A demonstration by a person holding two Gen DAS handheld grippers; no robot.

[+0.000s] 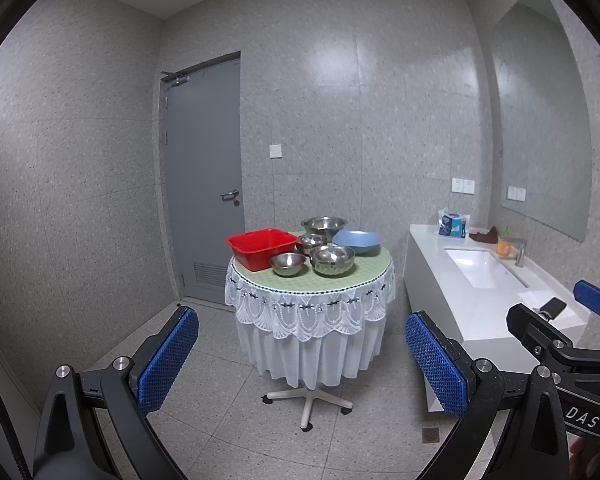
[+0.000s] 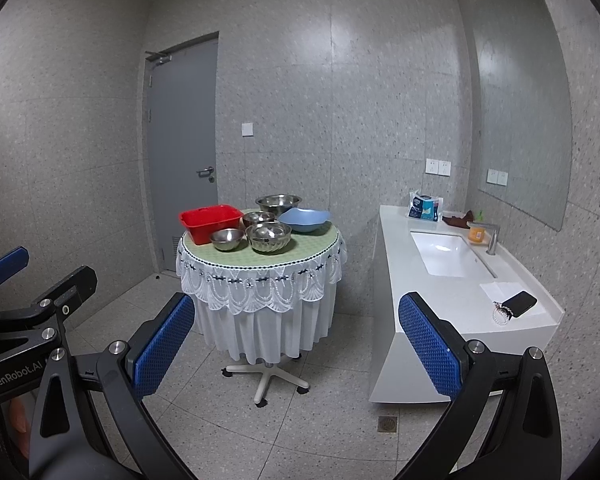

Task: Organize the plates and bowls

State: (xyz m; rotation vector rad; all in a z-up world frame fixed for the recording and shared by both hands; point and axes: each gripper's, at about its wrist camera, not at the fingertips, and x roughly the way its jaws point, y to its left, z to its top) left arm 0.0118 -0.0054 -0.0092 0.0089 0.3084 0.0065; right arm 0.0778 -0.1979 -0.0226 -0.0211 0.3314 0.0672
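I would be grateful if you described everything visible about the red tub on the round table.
The red tub is a rectangular, glossy, plastic-looking basin with rounded corners and a rolled rim. It sits upright at the left edge of the round table on the green cloth, apparently empty. A small steel bowl stands just beside it; contact cannot be told.

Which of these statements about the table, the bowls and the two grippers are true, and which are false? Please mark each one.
1. The red basin stands on the round table. True.
2. The blue bowl sits inside the red basin. False: it stands on the table, at the side away from the basin.
3. Four metal bowls are on the table. True.
4. The left gripper is shut on a bowl. False: it is open and holds nothing.
5. The right gripper is open. True.
6. The phone lies in the sink. False: it lies on the counter.
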